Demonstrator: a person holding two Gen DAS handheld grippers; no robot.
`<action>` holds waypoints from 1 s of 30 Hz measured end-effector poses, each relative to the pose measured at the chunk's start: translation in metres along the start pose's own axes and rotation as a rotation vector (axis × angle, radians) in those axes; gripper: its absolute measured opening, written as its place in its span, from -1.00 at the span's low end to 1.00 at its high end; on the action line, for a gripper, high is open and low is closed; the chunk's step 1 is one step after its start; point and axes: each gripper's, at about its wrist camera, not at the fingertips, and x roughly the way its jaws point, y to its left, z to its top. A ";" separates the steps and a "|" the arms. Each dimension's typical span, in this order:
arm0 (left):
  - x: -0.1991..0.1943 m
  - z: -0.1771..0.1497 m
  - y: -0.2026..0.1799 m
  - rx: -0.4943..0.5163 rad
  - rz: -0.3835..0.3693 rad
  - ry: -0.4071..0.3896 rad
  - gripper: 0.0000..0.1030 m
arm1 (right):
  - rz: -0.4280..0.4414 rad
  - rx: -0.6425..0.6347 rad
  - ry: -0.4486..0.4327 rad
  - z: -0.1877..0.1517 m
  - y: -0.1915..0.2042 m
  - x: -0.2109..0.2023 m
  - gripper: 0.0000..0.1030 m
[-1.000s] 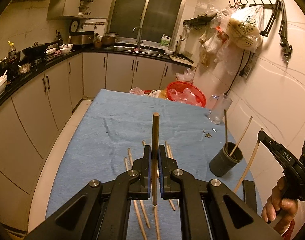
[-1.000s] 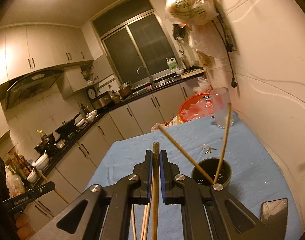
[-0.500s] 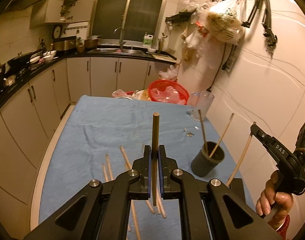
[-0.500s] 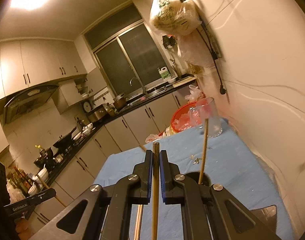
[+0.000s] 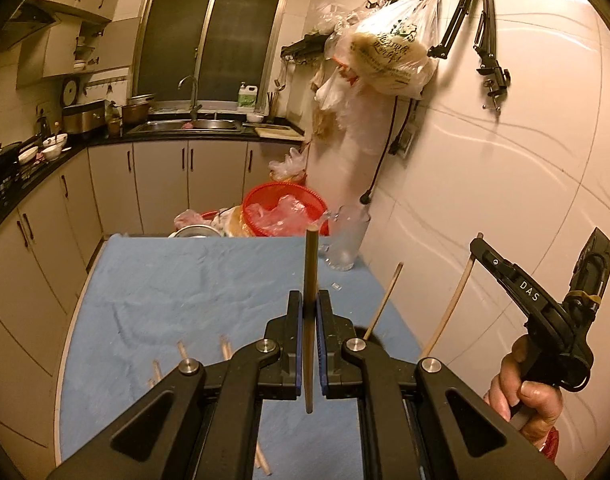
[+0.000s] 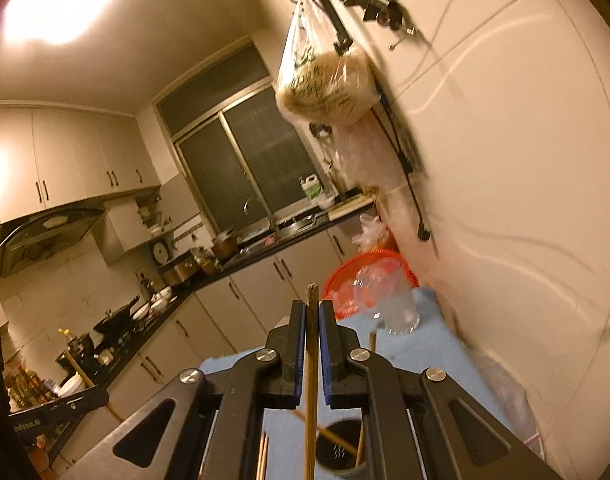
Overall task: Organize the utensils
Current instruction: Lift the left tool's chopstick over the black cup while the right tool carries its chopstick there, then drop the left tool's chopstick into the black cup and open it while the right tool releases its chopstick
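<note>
My left gripper (image 5: 310, 344) jaws clench one chopstick (image 5: 310, 280); right gripper (image 6: 313, 344) likewise. Two stand in the holder (image 6: 339, 446); several remain on the tabletop (image 5: 177, 288).

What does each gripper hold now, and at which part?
Left gripper: a chopstick, gripped near its middle. Right gripper: another chopstick, gripped near its top end.

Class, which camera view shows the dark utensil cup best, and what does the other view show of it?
The right wrist view: the dark utensil cup shows its open mouth holding chopsticks. The left wrist view shows only a sliver of the rim behind the hand-held gripper.
</note>
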 end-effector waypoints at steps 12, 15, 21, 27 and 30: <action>0.042 0.033 -0.030 -0.014 -0.065 -0.002 -0.87 | -0.063 0.003 -0.050 0.037 -0.018 0.037 -0.87; 0.065 0.033 -0.036 -0.017 -0.066 0.021 -0.87 | -0.075 0.021 -0.026 0.034 -0.029 0.055 -0.87; 0.108 0.022 -0.038 -0.025 -0.049 0.087 -0.87 | -0.105 0.017 0.032 0.018 -0.045 0.092 -0.87; 0.129 0.009 -0.033 -0.024 -0.045 0.140 -0.87 | -0.113 0.031 0.102 0.001 -0.061 0.115 -0.87; 0.137 0.003 -0.029 -0.030 -0.041 0.165 -0.87 | -0.108 0.042 0.147 -0.011 -0.066 0.123 -0.87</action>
